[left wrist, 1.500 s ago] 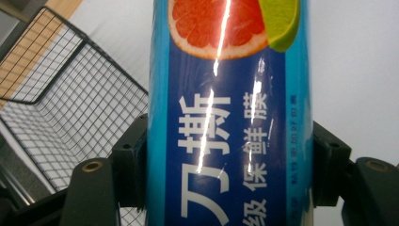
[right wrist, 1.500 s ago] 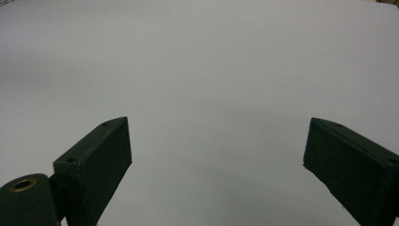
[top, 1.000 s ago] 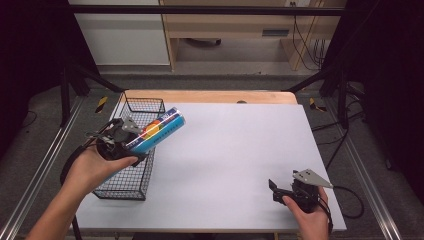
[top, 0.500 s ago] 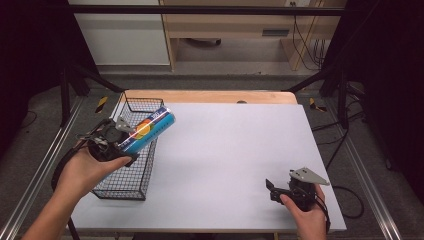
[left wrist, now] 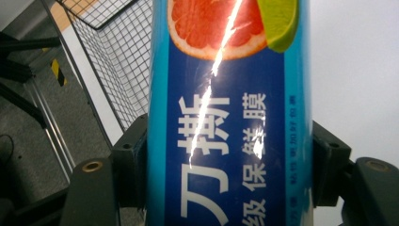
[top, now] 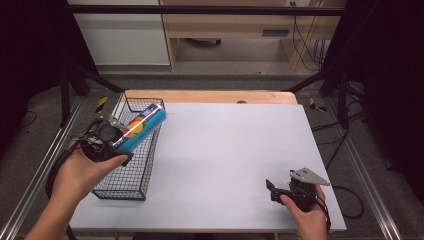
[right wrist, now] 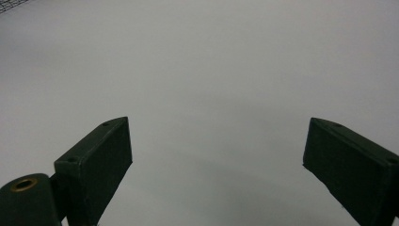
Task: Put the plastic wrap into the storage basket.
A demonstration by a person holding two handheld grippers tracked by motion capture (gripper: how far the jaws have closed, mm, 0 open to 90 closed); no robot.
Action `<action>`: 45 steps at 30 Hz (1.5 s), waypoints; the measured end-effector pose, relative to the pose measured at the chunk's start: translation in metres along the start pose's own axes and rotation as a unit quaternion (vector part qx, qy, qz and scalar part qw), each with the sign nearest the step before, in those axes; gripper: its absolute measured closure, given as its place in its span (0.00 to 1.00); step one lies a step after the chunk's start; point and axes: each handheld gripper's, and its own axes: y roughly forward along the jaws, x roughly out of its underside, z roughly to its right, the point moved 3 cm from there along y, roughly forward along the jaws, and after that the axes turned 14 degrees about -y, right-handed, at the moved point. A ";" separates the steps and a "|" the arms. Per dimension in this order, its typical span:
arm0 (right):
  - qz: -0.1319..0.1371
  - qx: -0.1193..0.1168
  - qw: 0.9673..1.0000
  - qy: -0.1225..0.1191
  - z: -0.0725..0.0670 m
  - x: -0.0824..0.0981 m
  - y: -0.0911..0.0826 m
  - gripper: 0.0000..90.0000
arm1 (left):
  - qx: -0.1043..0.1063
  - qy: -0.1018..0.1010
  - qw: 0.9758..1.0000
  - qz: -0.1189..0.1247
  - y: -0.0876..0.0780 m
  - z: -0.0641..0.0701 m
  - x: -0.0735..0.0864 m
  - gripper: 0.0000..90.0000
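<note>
The left tongs (left wrist: pixel 230 155) are clamped on a blue cling-film box (top: pixel 140 127) printed with a grapefruit slice, a lime wedge and white Chinese characters, which juts forward from the jaws, above the wire basket (top: pixel 131 172). The right tongs (right wrist: pixel 216 155) stand wide apart and empty, low over the bare white tabletop (top: pixel 230 150).

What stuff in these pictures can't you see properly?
- Blue box: both ends cut off by the left gripper view's edges.
- Wire basket floor: part hidden in the high view by the hand and left gripper.
- Box lettering: too small in the high view.
</note>
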 end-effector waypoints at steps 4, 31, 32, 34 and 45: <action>-0.001 -0.002 1.000 -0.001 0.001 0.001 0.000 0.10 | -0.004 -0.002 1.000 -0.005 0.001 -0.004 0.002 0.35; 0.004 -0.007 1.000 0.002 0.000 0.001 -0.001 0.10 | -0.023 -0.049 0.998 -0.042 0.029 -0.019 0.007 0.35; 0.004 -0.006 1.000 0.002 0.000 0.001 -0.001 0.10 | -0.023 -0.049 0.998 -0.042 0.029 -0.019 0.007 0.35; 0.004 -0.007 1.000 0.002 0.000 0.001 -0.001 0.10 | -0.026 -0.049 0.998 -0.042 0.029 -0.020 0.007 0.35; 0.002 -0.009 1.000 0.004 -0.001 0.001 -0.001 0.10 | -0.034 -0.054 0.997 -0.043 0.029 -0.022 0.009 0.35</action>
